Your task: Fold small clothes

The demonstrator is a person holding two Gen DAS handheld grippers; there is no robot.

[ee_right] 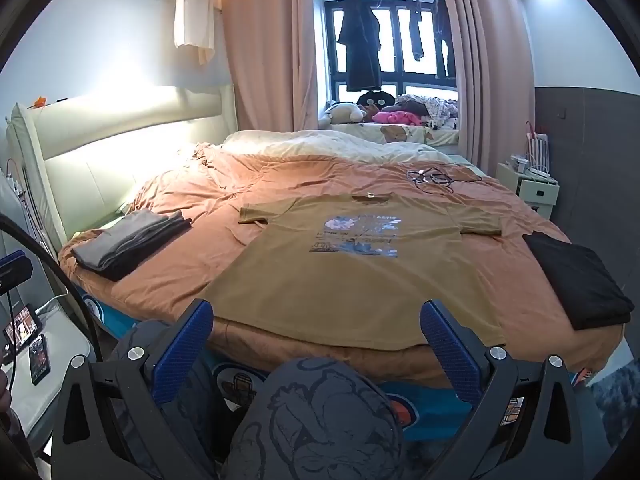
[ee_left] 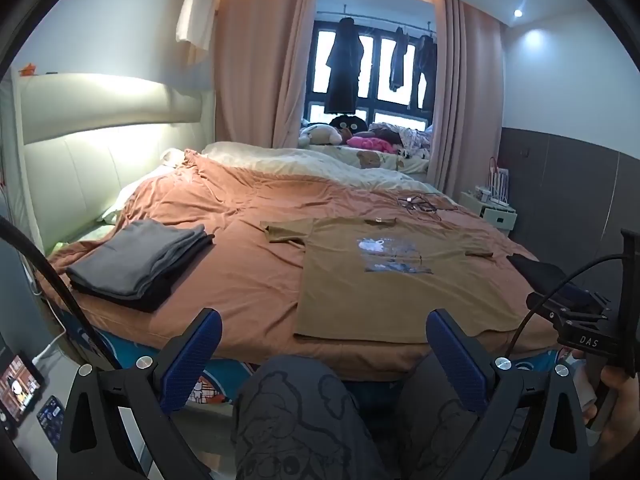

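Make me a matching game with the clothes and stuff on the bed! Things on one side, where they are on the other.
Things:
1. brown T-shirt
2. grey stack
3. black garment
4. cables

Places, as the right wrist camera sees them:
A. folded, right edge of the bed
B. far side, beyond the collar
C. spread flat, middle
D. folded, left side

Pairs: 1-C, 2-D, 3-A, 4-B

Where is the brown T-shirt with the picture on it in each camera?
Left wrist view: the T-shirt lies flat on the bed, right of centre, its hem near the bed's front edge.
Right wrist view: the T-shirt lies in the middle, straight ahead of the fingers.
Shared landmark: the grey folded pile sits to the left of the T-shirt in both.
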